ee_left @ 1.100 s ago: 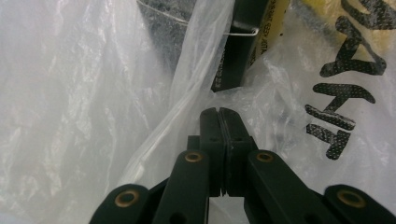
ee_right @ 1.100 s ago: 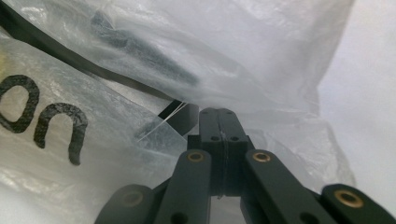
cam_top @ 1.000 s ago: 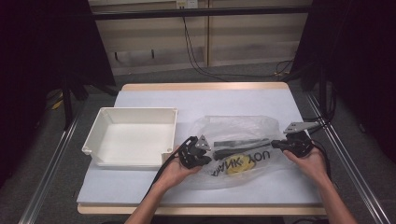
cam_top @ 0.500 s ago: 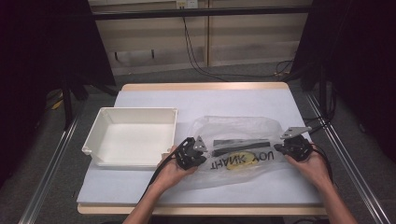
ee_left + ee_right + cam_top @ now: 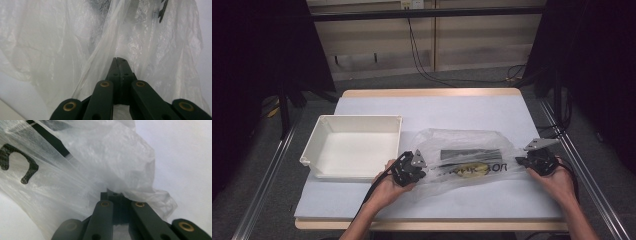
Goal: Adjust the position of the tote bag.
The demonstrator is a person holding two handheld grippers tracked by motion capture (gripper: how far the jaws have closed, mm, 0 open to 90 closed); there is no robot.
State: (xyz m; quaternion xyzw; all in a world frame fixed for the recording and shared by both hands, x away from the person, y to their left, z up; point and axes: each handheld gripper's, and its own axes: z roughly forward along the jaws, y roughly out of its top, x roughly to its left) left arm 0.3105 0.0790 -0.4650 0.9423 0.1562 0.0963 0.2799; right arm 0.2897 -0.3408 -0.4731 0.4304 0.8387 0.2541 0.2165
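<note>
1. On the white-covered table lie one clear crinkled plastic bag with black lettering and one empty white rectangular plastic bin.
2. Inside the bag show one flat black bar and one yellow item.
3. Two grippers hold it: the left gripper is clamped on the bag's left edge, and the right gripper on its right edge.
4. Between them the thin, wrinkled film lies stretched across the table, right of the bin.
</note>
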